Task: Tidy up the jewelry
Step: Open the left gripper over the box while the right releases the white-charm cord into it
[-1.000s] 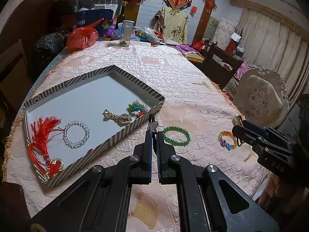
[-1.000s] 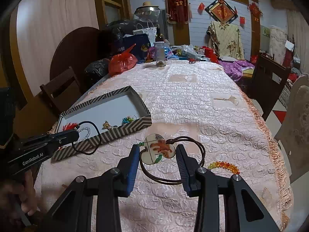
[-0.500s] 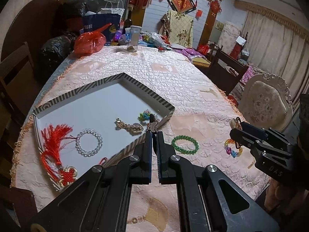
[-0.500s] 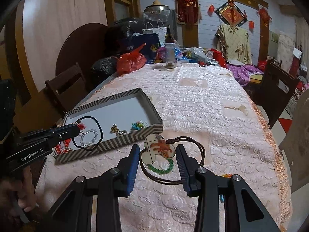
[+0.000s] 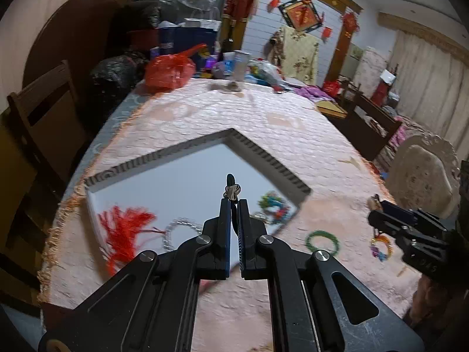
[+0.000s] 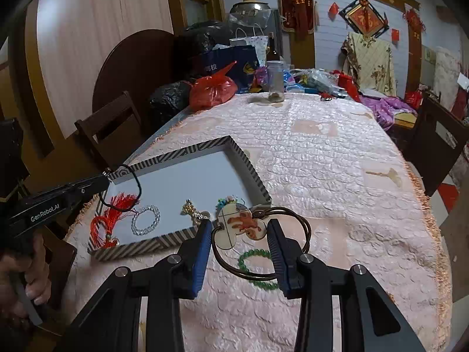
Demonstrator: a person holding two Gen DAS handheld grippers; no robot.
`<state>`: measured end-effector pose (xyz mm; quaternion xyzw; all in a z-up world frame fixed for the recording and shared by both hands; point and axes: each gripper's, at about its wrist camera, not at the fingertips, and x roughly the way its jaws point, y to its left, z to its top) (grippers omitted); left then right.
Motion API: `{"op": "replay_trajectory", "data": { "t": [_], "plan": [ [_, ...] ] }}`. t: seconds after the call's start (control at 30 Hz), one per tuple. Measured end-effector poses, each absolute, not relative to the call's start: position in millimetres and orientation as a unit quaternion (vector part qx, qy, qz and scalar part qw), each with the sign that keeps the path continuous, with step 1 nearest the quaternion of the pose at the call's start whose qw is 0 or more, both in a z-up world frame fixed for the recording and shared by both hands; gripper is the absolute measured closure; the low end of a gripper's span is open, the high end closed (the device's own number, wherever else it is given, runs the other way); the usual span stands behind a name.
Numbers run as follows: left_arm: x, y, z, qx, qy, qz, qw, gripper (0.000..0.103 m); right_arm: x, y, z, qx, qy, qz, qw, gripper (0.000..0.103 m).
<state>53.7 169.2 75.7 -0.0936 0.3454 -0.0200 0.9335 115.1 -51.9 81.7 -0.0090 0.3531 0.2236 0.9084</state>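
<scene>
Partway through sorting: already lying in the striped tray (image 6: 249, 167) are a red tassel (image 6: 108, 220), a clear bead bracelet (image 6: 145, 220), a gold piece (image 6: 192, 209) and a multicoloured charm (image 5: 274, 205). Waiting on the worktop (image 6: 337, 176) at 5 o'clock of the tray: a green bracelet (image 6: 255, 256) and a rainbow bracelet (image 5: 381, 246). Left gripper (image 5: 233, 202), jaws pinched on a black cord (image 6: 132, 186), hovering over the tray. Right gripper (image 6: 239, 228), jaws part-open, clamping a flat pendant (image 6: 239, 227) at the tray's near edge.
</scene>
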Motion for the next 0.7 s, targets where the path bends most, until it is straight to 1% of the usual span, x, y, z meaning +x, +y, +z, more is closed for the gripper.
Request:
{"op": "replay_trajectory", "data": {
  "t": [0.07,0.2,0.5,0.7],
  "plan": [
    [58,179,72,-0.098,0.349,-0.010,0.932,0.100,124,-49,80,-0.008,0.355,0.227,0.907,0.066],
    [68,194,57,-0.106,0.360,0.009,0.927,0.100,148,-43,76,0.029,0.368,0.267,0.890,0.066],
    [81,199,23,-0.102,0.380,0.033,0.919,0.100,192,-5,63,0.063,0.379,0.329,0.863,0.066],
    [83,205,1,-0.107,0.399,0.047,0.910,0.100,212,25,42,0.086,0.388,0.365,0.842,0.066]
  ]
}}
